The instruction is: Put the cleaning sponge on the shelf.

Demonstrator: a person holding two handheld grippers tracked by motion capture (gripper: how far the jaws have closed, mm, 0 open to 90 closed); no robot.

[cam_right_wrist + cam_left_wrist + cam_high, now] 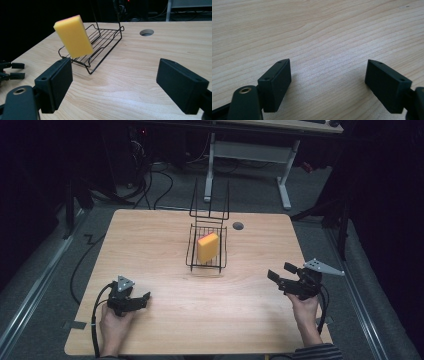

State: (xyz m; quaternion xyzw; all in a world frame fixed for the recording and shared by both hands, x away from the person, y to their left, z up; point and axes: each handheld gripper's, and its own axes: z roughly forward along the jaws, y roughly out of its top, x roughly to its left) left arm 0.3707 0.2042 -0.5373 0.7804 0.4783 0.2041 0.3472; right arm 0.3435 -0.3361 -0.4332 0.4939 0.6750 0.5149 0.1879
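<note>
A yellow sponge (208,247) stands tilted on edge in a black wire rack (193,254) at the middle of the wooden table (165,330). In the right gripper view the sponge (73,36) leans at the near end of the rack (105,37). My left gripper (145,298) rests near the table's front left, open, with bare wood between its jaws (328,62). Held by a hand at the front right, my right gripper (281,271) is open too and points toward the rack (115,61), well short of it and holding nothing.
A round cable hole (238,225) sits in the table behind the rack. Beyond the far edge stand a white desk frame (282,180) and floor cables (150,185). Tall wire prongs (210,200) rise from the rack's back. The surroundings are dark.
</note>
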